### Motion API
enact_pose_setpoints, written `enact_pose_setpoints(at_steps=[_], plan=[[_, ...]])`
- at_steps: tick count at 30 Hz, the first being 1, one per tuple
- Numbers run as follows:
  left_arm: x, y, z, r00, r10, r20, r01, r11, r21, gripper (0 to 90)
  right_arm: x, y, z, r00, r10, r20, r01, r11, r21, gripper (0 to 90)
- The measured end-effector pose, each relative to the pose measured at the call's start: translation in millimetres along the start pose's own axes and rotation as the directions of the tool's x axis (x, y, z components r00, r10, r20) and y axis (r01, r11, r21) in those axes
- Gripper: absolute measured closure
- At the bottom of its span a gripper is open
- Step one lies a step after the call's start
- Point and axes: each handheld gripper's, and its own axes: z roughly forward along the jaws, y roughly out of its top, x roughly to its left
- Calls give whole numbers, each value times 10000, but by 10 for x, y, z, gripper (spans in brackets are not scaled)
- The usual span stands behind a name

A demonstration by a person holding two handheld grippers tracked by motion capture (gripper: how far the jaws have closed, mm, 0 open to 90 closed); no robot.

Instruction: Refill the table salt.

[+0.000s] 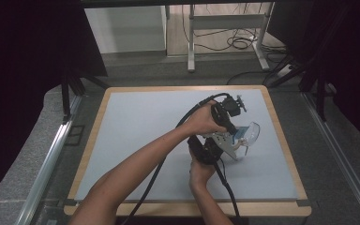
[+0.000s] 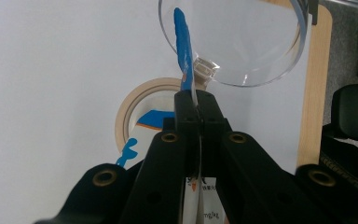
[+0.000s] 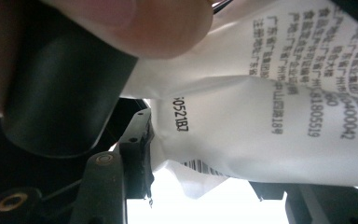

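A pale table top [image 1: 136, 122] with wooden rim stands on grey floor [image 1: 136, 65], dark, perhaps curtained, sides.

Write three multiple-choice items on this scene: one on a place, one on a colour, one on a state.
1. Where does the tape roll lie?
A. On the table, outside the clear dish
B. Inside the dish
C. On the floor

2. What colour is the print on the white packet?
A. Red
B. Green
C. Black

3. How do the left gripper jaws stand?
A. Wide open, nothing between them
B. Shut on the packet's thin edge
C. Shut on the tape roll

Answers: 1 A, the left gripper view shows the roll flat on the table, outside the dish's rim. 2 C, the right gripper view shows black characters. 3 B, the jaws meet with the packet's edge pinched between them.
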Motion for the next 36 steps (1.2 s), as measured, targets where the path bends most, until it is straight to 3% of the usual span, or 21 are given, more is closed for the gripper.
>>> enact_pose_setpoints(at_steps=[4,12,36], plan=[[-5,-36,-8,10000,14,29,-13,9999,-134,900,-29,-36,-8,9988,-491,-19,491,9986,175,496],[-5,-97,-35,9999,-93,38,94,9994,-330,900,-46,-94,-24,9951,-973,-151,979,9942,439,487],[5,-197,-99,9994,-323,113,331,9966,-761,899,-132,-196,-65,9877,-1520,-355,1549,9821,1067,475]])
